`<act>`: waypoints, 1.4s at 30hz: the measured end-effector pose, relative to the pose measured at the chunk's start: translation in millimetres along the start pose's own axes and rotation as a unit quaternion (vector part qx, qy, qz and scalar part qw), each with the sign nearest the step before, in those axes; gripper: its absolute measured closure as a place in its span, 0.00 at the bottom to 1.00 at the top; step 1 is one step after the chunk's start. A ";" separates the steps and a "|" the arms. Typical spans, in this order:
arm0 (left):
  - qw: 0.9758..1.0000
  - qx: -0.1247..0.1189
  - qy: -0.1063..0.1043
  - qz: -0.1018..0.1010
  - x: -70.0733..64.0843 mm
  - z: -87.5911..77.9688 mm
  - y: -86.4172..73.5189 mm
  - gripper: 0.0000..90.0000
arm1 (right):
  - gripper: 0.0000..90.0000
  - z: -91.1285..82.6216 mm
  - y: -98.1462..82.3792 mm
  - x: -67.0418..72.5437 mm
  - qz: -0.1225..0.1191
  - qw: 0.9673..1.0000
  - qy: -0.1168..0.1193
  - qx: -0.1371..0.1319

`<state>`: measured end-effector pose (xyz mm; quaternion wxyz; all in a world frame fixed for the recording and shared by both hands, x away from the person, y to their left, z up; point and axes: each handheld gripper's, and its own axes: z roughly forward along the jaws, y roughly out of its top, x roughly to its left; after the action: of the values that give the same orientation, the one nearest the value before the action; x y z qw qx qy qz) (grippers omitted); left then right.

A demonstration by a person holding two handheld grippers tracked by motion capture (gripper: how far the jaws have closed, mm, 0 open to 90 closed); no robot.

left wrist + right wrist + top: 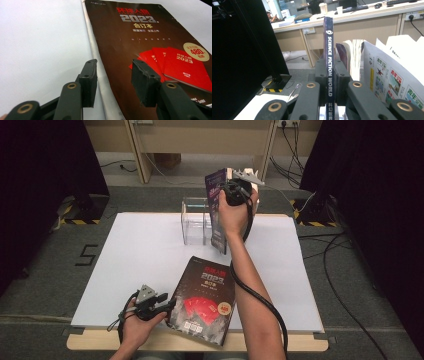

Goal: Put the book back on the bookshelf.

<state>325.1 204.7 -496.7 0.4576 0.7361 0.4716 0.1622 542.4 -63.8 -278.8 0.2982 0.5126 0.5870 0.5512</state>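
Observation:
A dark book (202,302) with red booklets printed on its cover lies flat near the table's front edge. My left gripper (169,304) rests low beside its left side. In the left gripper view the gripper (113,67) is open, its jaws straddle the book's (150,37) left edge, and the pads do not touch it. My right gripper (232,187) is raised at the back and shut on the spine of a purple magazine (216,212), held upright by the clear holder (192,222). The spine (329,37) sits clamped between the right gripper's (329,67) pads.
A white sheet (135,265) covers the tabletop. In the right gripper view, other magazines (387,75) with fanned pages stand just right of the held one. A black curtain and its stand (272,82) are on the left, with desks behind.

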 end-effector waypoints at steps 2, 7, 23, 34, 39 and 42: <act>1.000 0.000 0.000 0.000 0.1 0.0 0.2 0.61 | 0.94 -0.8 -0.7 0.2 0.000 1.000 0.000 0.000; 1.000 0.000 0.000 0.000 -0.1 0.0 0.0 0.61 | 0.94 -3.5 -4.3 2.4 -0.004 1.000 -0.002 -0.003; 1.000 -0.001 0.001 -0.001 0.9 -1.6 0.1 0.61 | 0.94 -5.1 -18.4 12.2 -0.017 1.000 -0.004 -0.009; 1.000 0.000 0.001 0.001 0.7 -0.7 -0.7 0.61 | 0.94 -11.1 -27.9 20.1 -0.055 0.998 -0.021 -0.019; 1.000 -0.001 0.001 0.000 0.7 -1.0 -0.5 0.61 | 0.94 -15.6 -30.9 18.5 -0.042 0.999 -0.018 -0.022; 1.000 -0.001 0.000 -0.001 0.5 -1.0 -0.7 0.61 | 0.94 -20.6 -32.9 18.1 -0.042 0.999 -0.017 -0.023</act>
<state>324.3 205.7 -496.9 0.4580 0.7356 0.4720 0.1623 509.2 -49.7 -301.8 0.3431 0.4896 0.5901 0.5426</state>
